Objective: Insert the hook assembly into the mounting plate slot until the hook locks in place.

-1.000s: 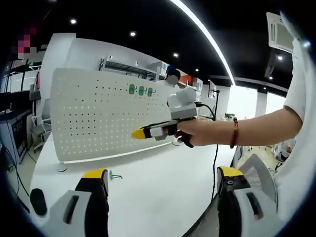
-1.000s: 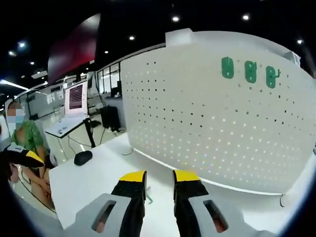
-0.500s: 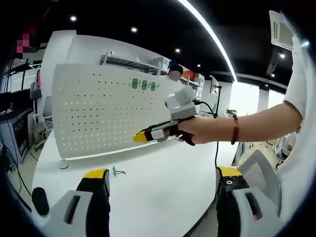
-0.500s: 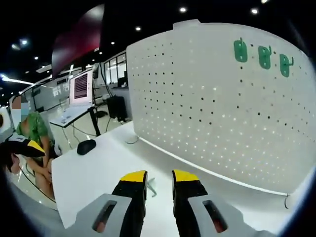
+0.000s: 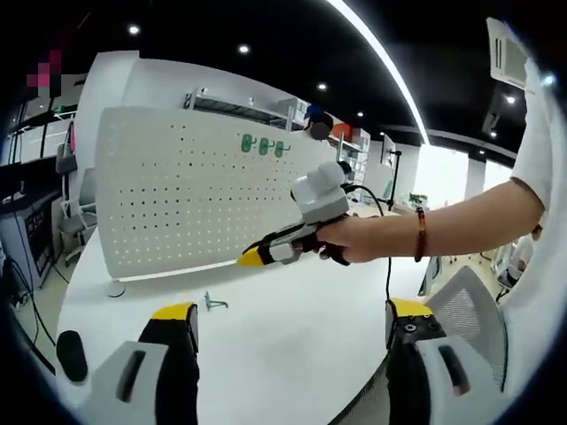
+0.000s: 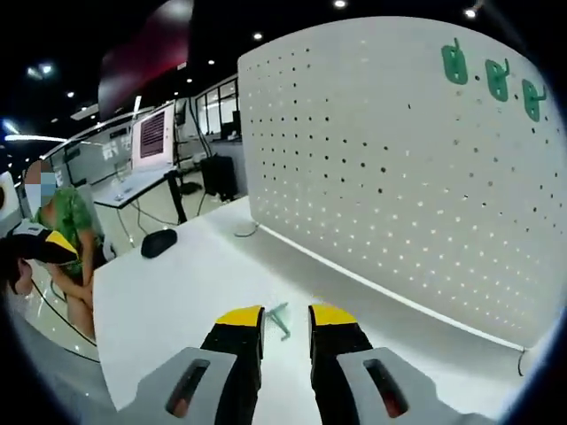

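The hook (image 6: 279, 319) lies on the white table (image 6: 168, 292), now just ahead of the right gripper (image 6: 285, 320) tips, closer than before; jaws narrowly parted, empty. Approach continues; grasp pending. The pegboard (image 6: 399, 168) stands beyond. The left gripper (image 5: 288, 320) is spread wide, empty.

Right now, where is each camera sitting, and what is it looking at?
Left gripper view: rides on the left gripper, jaws wide apart, facing the pegboard across the table; the person's arm holds the right gripper in front.
Right gripper view: rides on the right gripper, jaws narrowly apart, looking down at the hook before the pegboard.
Both see the pegboard, its green hooks, table and hook.
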The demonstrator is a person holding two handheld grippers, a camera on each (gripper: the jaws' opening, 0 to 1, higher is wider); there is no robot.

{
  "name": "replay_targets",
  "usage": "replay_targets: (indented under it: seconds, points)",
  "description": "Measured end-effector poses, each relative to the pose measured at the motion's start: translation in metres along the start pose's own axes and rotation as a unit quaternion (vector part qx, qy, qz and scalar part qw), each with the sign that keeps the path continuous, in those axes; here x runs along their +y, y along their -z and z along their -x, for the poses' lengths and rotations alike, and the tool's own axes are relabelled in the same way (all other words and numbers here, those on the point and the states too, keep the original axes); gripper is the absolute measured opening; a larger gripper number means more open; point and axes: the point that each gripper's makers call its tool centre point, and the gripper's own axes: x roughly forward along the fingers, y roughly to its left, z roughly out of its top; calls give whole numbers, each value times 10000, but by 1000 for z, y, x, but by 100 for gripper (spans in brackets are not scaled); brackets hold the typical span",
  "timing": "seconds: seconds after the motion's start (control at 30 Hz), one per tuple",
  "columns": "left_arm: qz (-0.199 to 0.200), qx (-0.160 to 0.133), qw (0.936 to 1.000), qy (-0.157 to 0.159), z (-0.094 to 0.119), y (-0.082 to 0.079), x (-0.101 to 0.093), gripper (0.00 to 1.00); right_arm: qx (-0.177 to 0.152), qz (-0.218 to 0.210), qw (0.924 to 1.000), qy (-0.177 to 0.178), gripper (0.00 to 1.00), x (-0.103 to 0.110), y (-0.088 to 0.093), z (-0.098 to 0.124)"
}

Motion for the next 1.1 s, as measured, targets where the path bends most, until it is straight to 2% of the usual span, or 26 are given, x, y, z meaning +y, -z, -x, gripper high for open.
replay_targets:
  seconds: [0.3, 0.63, 0.73, 0.93, 1.1]
  points:
    - [45, 93, 9999, -38, 0, 5, 2, 89, 126, 106, 9998, -144, 19, 5, 3, -11]
    - [50, 137, 9999, -35, 0, 9, 3, 90, 231, 179, 9994, -180, 19, 0, 9, -17]
    - [47, 201, 9997, -106, -1, 13, 5, 88, 328, 302, 9988, -222, 19, 2, 14, -20]
    - [36, 240, 9997, -35, -3, 17, 1, 88, 487, 580, 9967, -293, 19, 6, 18, -26]
    - [75, 261, 9996, -29, -3, 19, 3, 88, 501, 708, 9956, -357, 19, 7, 13, -31]
